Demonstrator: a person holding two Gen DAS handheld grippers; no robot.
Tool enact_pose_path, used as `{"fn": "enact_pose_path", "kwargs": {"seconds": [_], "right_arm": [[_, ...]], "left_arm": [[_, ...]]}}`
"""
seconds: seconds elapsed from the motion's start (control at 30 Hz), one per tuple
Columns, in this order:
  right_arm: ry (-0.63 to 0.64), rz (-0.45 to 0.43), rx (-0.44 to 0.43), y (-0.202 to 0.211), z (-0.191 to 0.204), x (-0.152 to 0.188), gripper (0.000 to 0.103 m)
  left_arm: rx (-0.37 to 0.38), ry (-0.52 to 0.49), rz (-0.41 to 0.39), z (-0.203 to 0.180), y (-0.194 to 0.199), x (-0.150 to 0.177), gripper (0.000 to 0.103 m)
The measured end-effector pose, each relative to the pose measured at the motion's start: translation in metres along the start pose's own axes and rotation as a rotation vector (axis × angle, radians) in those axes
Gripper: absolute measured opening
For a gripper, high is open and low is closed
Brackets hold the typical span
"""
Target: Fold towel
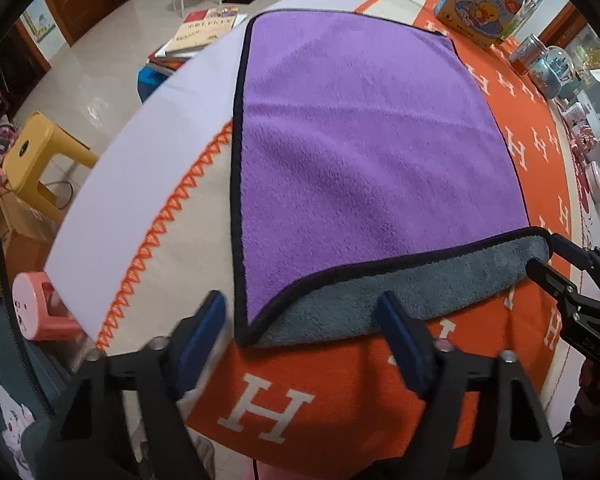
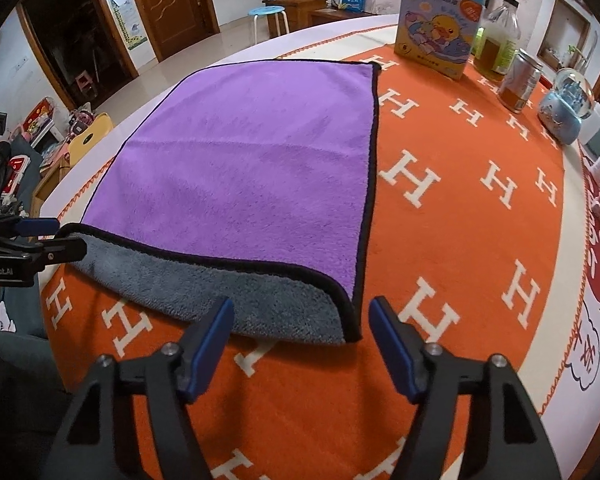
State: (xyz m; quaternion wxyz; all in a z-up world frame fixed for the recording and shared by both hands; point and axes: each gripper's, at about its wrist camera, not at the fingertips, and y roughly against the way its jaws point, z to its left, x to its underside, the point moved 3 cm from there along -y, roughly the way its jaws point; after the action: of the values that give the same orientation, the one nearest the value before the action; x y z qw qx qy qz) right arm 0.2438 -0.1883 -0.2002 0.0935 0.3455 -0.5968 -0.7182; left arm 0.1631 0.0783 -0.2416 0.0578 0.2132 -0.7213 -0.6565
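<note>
The purple towel [image 1: 372, 152] lay spread on the orange-clothed bench [image 2: 460, 240], its near edge turned back to show the grey underside. The left gripper [image 1: 304, 332] and right gripper [image 2: 300, 332] each hovered at a near corner, their 2 fingers spread wide, gripping nothing.

Both wrist cameras sit low and close at the towel [image 1: 372, 152]'s near edge. The left looks from its left corner, the right from its right corner. Both share the towel [image 2: 252, 160].

towel [image 1: 372, 152]: purple, near edge lifted, grey underside | left tongs [image 1: 304, 320]: open
</note>
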Motion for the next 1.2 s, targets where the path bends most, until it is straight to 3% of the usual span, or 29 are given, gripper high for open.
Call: {"fn": "enact_pose_path", "kwargs": {"seconds": [0.17, 0.3, 0.53, 0.77, 1.2], "right_arm": [[0.002, 0.013, 0.006, -0.005, -0.001, -0.002, 0.044], [-0.005, 0.029, 0.006, -0.006, -0.003, 0.0, 0.027], [-0.003, 0.036, 0.004, -0.003, -0.002, 0.004, 0.013], [-0.022, 0.024, 0.001, 0.002, -0.007, 0.005, 0.006], [-0.038, -0.003, 0.014, 0.008, -0.016, 0.003, 0.005]], "left_arm": [[0.009, 0.023, 0.021, 0.001, -0.002, 0.001, 0.05], [0.004, 0.022, 0.024, 0.001, 0.0, 0.004, 0.043], [-0.002, 0.038, 0.034, 0.007, 0.003, 0.004, 0.016], [0.001, 0.026, 0.022, 0.008, 0.009, 0.006, 0.008], [-0.016, -0.012, 0.001, 0.007, 0.018, 0.0, 0.005]]}}
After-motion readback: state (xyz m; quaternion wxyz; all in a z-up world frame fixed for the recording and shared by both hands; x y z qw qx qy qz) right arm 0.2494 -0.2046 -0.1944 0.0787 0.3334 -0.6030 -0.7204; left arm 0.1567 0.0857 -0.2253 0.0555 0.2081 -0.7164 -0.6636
